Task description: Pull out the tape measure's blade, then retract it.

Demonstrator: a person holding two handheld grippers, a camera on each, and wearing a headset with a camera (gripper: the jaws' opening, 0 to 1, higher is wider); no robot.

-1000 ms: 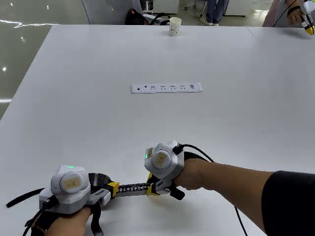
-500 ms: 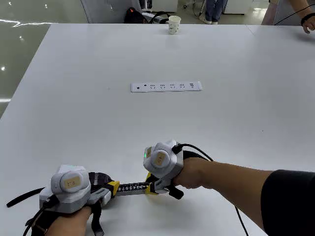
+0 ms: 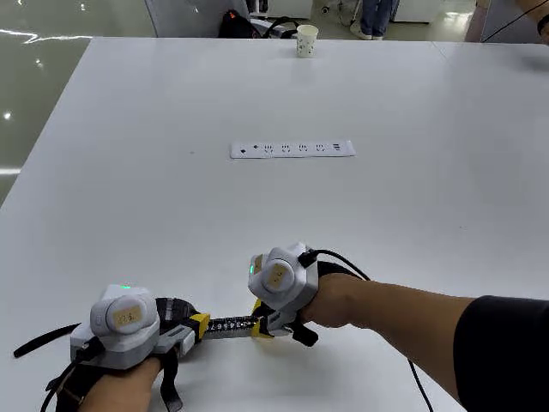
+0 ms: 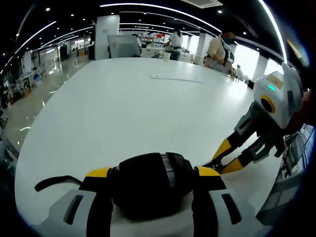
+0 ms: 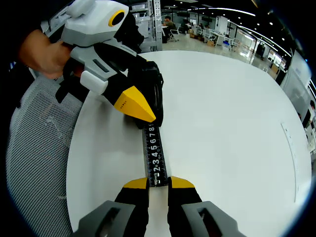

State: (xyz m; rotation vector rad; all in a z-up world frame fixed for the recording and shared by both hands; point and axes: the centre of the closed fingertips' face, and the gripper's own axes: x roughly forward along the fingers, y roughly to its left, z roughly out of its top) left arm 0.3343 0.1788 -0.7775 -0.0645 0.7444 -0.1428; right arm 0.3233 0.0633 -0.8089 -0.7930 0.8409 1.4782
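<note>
Checking grips first: what holds what? (desk)

My left gripper (image 4: pixel 153 173) is clamped on the black tape measure case (image 4: pixel 150 185), one yellow-tipped jaw on each side. My right gripper (image 5: pixel 158 183) is pinched on the blade (image 5: pixel 154 153) close to its end. A short run of blade spans the two, low over the white table (image 3: pixel 386 206). (operator)

Anything around or in the way? (desk)

Little. A white power strip (image 3: pixel 292 149) lies flat mid-table, well apart from both grippers. A paper cup (image 3: pixel 306 40) stands by the far edge. The case's black strap (image 3: pixel 39 341) trails left on the tabletop. A black cable (image 3: pixel 347 259) loops off the right gripper over my forearm. (operator)

Room to move? (desk)

Bare tabletop to the right, and ahead as far as the strip. The near edge sits just behind the left gripper, with grey mesh (image 5: pixel 39 148) beyond it. (operator)

What does one view add? (desk)

The right gripper view gives readable blade numerals, which are too small in the head view. In the left gripper view the case hides most of the blade, but people (image 4: pixel 219 49) show standing past the table's far end. (operator)
</note>
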